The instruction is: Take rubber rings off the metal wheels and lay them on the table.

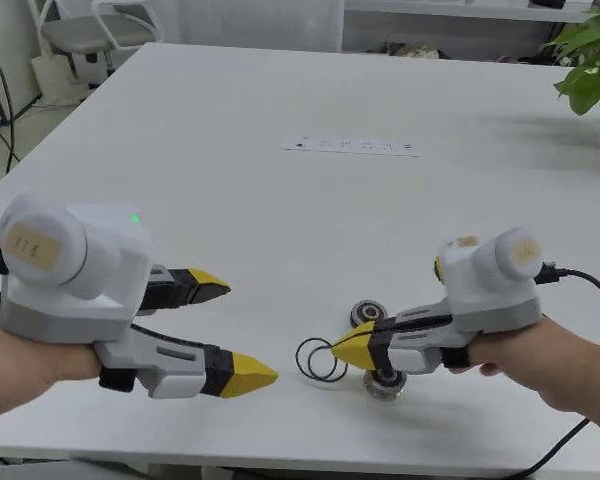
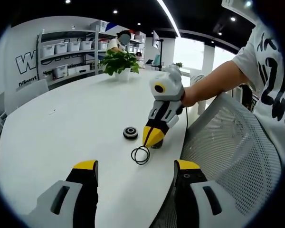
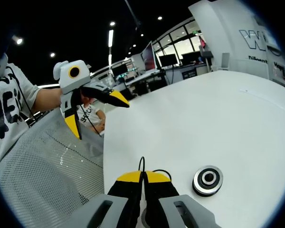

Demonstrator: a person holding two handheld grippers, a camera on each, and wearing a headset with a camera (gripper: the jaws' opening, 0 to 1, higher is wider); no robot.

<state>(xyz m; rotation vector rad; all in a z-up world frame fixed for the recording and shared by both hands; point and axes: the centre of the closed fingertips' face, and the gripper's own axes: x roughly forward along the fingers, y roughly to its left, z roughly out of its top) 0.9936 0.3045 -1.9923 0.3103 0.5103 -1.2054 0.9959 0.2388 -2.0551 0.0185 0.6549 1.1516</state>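
Observation:
Two thin black rubber rings (image 1: 320, 360) lie overlapping on the white table (image 1: 280, 200), also seen as the rings (image 2: 140, 155) and the rings (image 3: 142, 164). My right gripper (image 1: 345, 351) is shut, its tip right over the rings' edge; whether it pinches one I cannot tell. A metal wheel (image 1: 385, 384) sits under its jaws. Another wheel (image 1: 367, 312) with a dark ring on it lies just beyond, also visible as the wheel (image 2: 130, 133) and the wheel (image 3: 208, 180). My left gripper (image 1: 242, 333) hangs open to the left of the rings, with nothing between its fingers.
The table's near edge runs close below both grippers. A printed paper strip (image 1: 350, 146) lies mid-table. A potted plant (image 1: 590, 60) stands at the far right corner. A mesh chair (image 2: 228, 142) is beside the table edge. Shelves with bins (image 2: 71, 52) line the far wall.

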